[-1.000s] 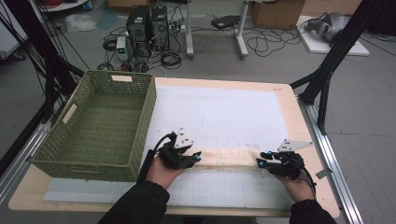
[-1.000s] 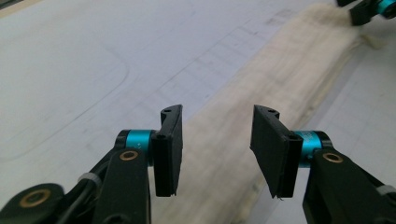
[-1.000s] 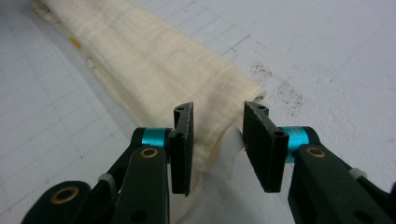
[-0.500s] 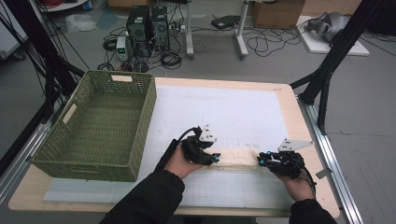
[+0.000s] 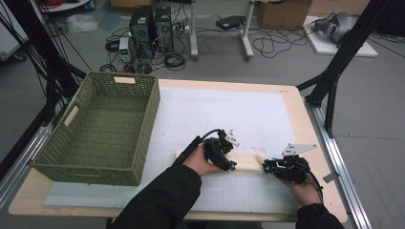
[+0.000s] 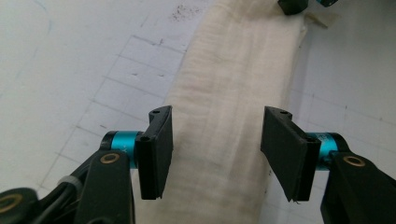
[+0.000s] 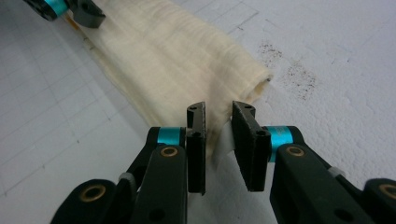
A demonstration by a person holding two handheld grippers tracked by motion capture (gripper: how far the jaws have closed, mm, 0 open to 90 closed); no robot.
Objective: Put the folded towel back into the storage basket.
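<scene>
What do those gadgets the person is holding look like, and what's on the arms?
Both arms wear black sleeves. The left gripper and right gripper are black handheld tools, each with two flat black rectangular jaws on turquoise metal collars, with brass-coloured rivets at the joints. A black cable loops off the left one, and a grey three-cornered plate tops the right.

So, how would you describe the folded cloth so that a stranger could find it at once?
Start at the green basket on the table's left, then look right along the white mat to its near edge. The cloth lies there as a long cream strip between the two grippers. It is the one soft, cream thing on the white mat.
</scene>
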